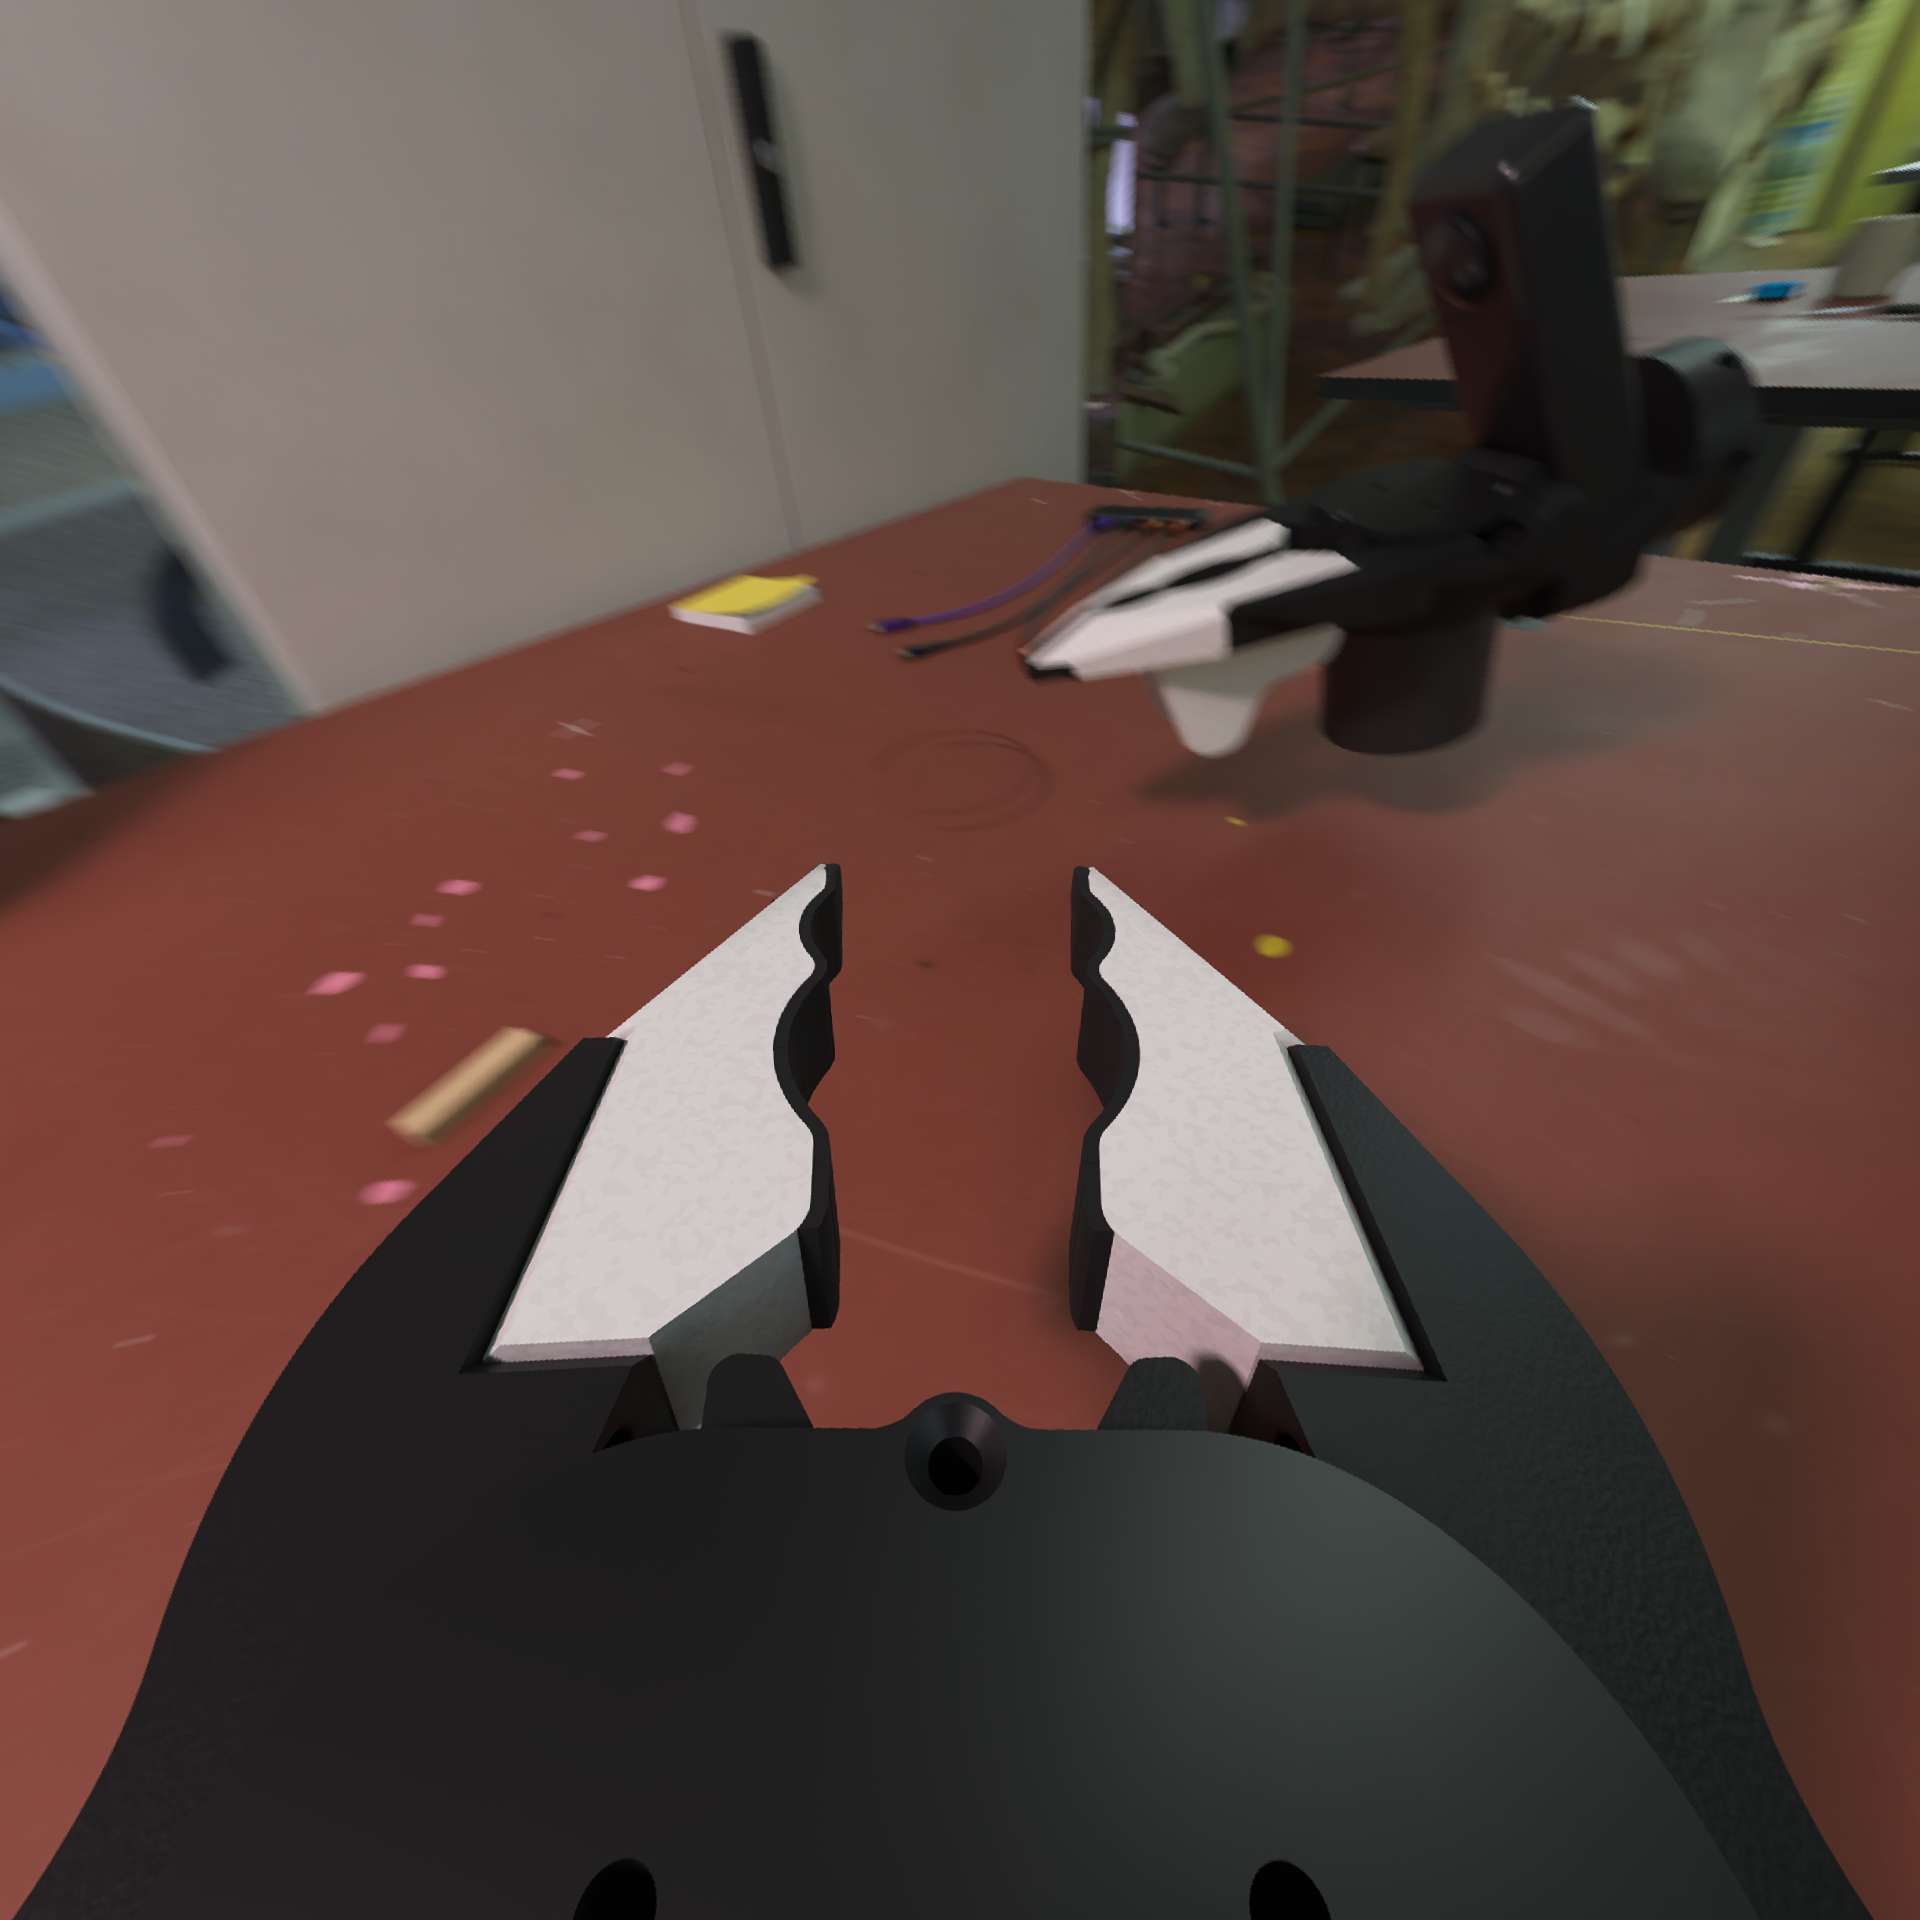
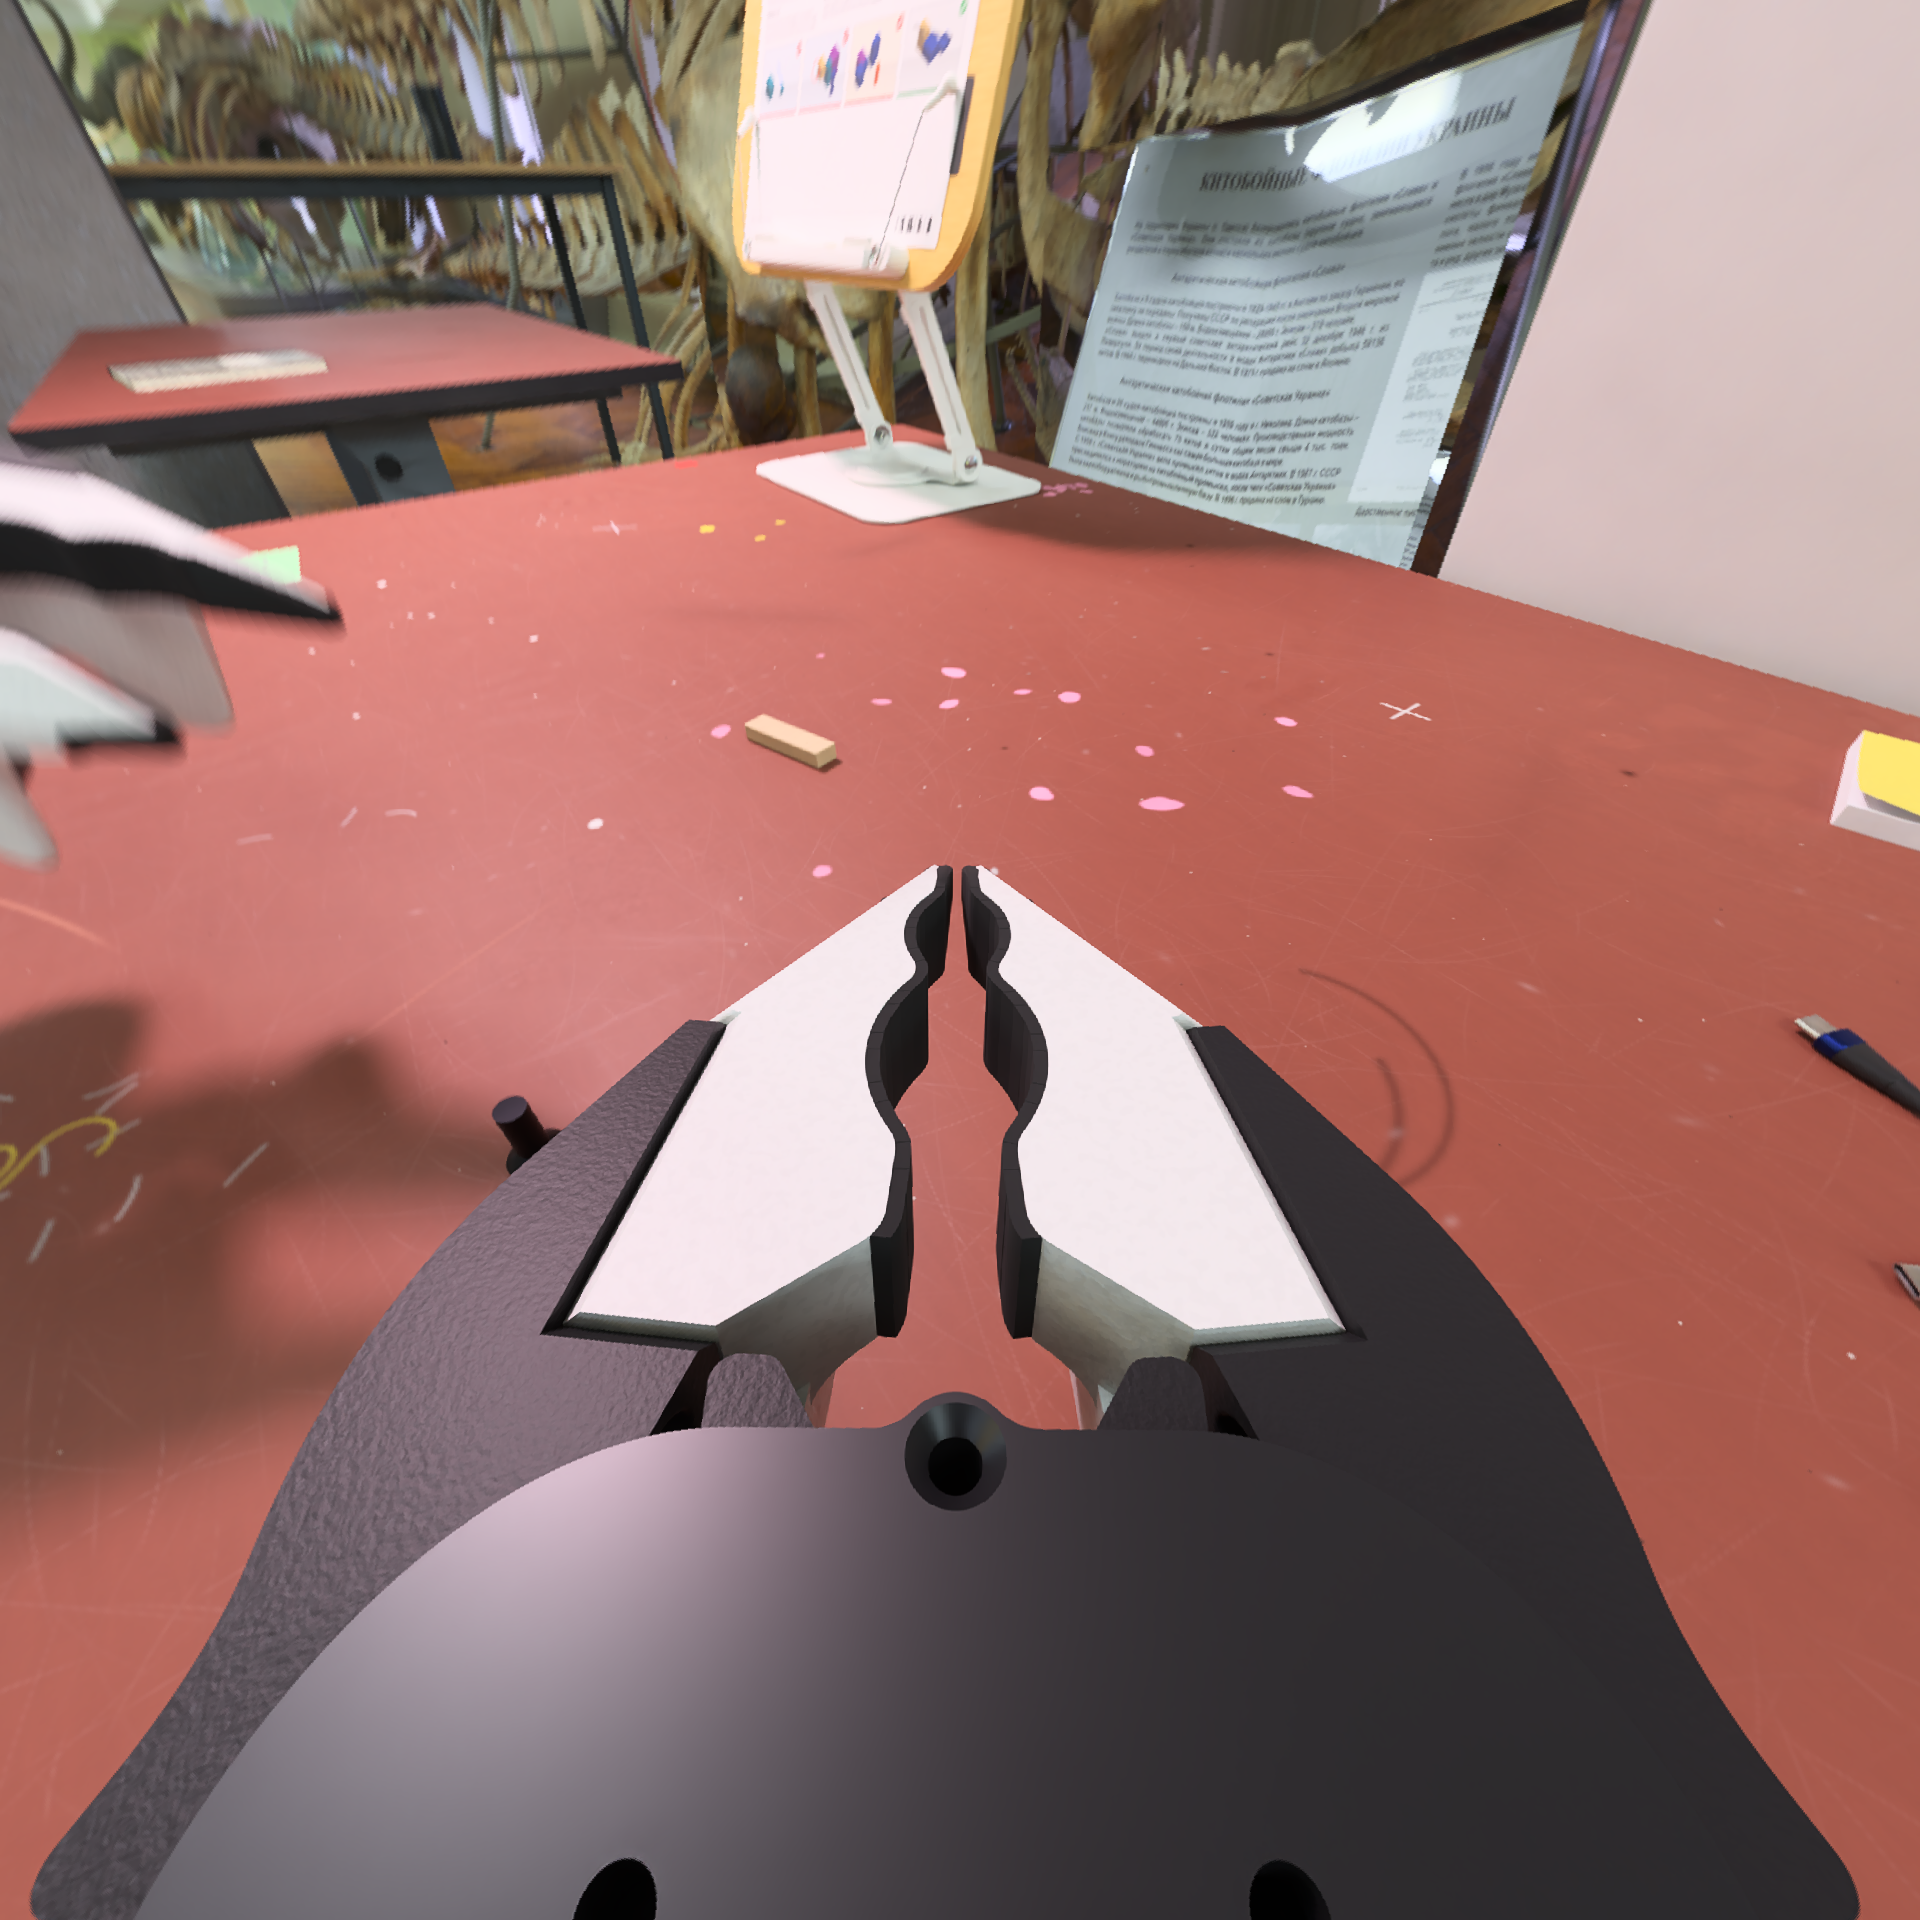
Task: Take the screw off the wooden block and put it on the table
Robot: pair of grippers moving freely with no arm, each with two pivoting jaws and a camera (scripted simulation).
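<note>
A small wooden block (image 2: 792, 741) lies flat on the red table (image 2: 1351, 935), well ahead of my right gripper (image 2: 956, 875), which is shut with nothing between its fingers. A small black screw (image 2: 516, 1127) sits on the table just left of the right gripper's body, partly hidden by it and apart from the block. My left gripper (image 1: 956, 878) is open and empty above the table. The block (image 1: 468, 1086) lies to its left in the left wrist view. The right gripper (image 1: 1039, 660) also shows far right there, and the left gripper (image 2: 249, 675) at the right wrist view's left edge.
A yellow notepad (image 1: 743, 601) and cables (image 1: 977, 613) lie near the wall. A tablet on a white stand (image 2: 894, 478) and a leaning printed board (image 2: 1299, 343) stand at the table's far edge. A cable plug (image 2: 1849, 1049) lies at the right.
</note>
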